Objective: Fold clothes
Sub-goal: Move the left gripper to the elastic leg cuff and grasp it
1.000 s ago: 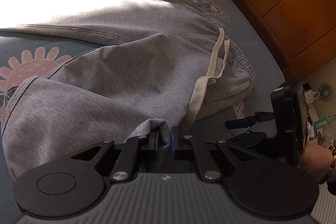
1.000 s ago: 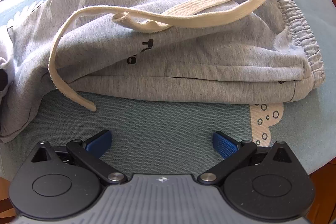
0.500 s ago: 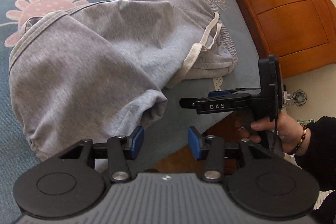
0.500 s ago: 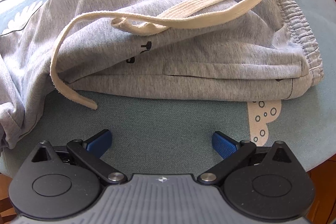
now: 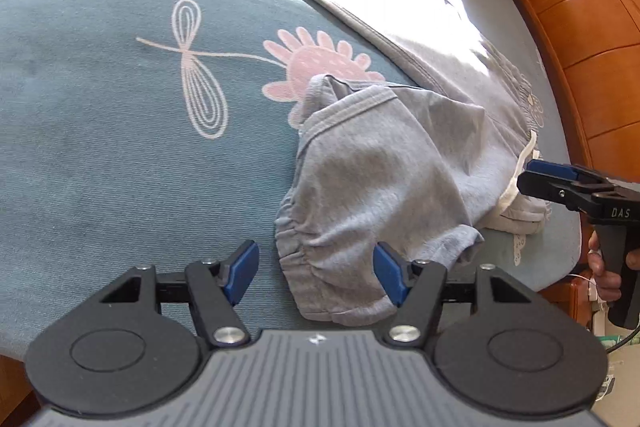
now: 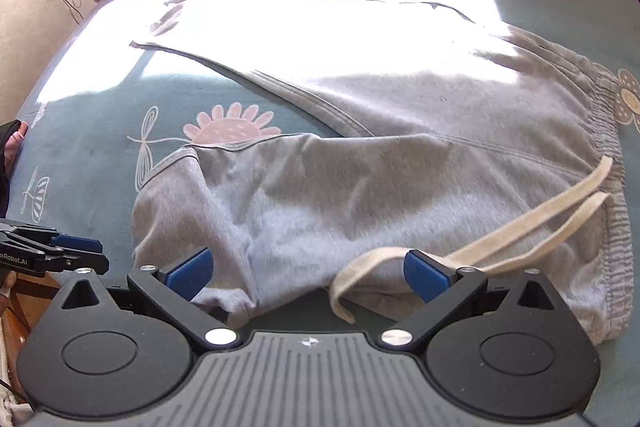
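Left gripper (image 5: 316,273) was opening, cuff below untouched; right gripper (image 6: 308,275) stood wide, empty. Grey sweatpants (image 6: 360,187) lay part-folded at the bed's (image 5: 120,147) near edge, one leg doubled over, drawstring (image 6: 520,227) loose. Judged mid-fold; next needs a fresh hem grasp. Printed blue sheet, sunlit; wooden headboard (image 5: 580,47) alongside.

Left gripper (image 5: 316,273) jaws opening, gray pants (image 5: 372,187) cuff between, not pinched. Pants on blue bedsheet (image 5: 100,147).
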The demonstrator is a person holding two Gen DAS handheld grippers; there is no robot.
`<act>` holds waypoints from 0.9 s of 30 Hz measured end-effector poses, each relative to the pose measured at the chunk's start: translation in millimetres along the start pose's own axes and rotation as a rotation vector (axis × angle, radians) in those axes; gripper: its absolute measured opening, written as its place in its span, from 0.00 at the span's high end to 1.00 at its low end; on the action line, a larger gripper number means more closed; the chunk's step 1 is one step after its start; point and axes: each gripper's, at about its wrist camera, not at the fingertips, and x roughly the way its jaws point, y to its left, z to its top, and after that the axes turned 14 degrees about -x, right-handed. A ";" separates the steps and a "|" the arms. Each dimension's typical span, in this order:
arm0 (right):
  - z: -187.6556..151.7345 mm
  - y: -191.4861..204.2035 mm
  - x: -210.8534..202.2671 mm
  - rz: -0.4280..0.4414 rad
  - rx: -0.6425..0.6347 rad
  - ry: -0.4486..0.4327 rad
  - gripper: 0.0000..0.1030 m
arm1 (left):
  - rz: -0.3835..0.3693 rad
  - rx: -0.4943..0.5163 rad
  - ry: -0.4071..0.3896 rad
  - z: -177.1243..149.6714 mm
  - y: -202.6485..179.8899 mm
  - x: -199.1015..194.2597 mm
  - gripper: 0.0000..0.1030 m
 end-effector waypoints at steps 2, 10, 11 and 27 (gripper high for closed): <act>31.0 8.6 23.7 0.022 -0.056 -0.004 0.00 | 0.013 -0.034 -0.016 1.1 10.4 -0.1 0.39; 97.6 26.9 112.3 -0.097 -0.275 0.111 0.01 | -0.049 -0.195 -0.022 -4.6 41.7 3.1 0.38; 102.0 30.3 123.3 -0.140 -0.310 0.135 0.01 | -0.062 -0.211 -0.021 -4.5 43.7 4.9 0.38; 67.2 -16.4 142.8 -0.142 -0.253 0.198 0.00 | -0.217 -0.020 -0.061 17.1 9.6 60.9 0.36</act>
